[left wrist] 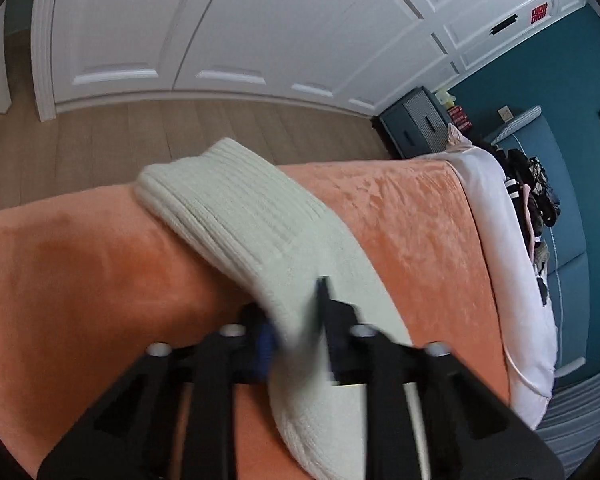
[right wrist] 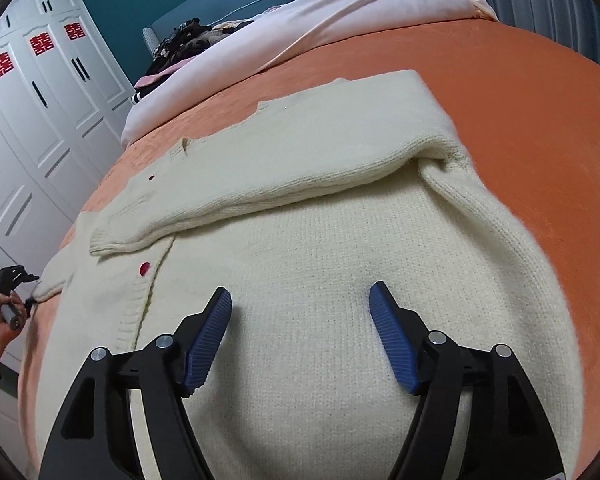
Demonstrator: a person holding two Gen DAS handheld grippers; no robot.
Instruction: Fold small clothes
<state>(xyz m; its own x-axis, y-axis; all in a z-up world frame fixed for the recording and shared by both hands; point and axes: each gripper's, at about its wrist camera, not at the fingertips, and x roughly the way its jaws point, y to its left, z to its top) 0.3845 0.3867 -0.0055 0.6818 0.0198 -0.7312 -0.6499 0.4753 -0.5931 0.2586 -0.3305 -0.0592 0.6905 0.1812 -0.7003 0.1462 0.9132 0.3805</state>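
Blue pads [right wrist: 392, 344] of the right claw [right wrist: 300, 300] stand spread above a cream cardigan [right wrist: 320, 240] lying on the bed [right wrist: 520, 100]. Left claw [left wrist: 296, 312] pinches its sleeve [left wrist: 252, 216]. Soft, light knit; probably best gripped at cuff or hem.

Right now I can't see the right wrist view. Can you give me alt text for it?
The right tool hovers open over the body of a cream knit cardigan spread on an orange blanket, nothing between its blue pads. One sleeve is folded across the chest. At far left, the left tool pinches the other sleeve's cuff.
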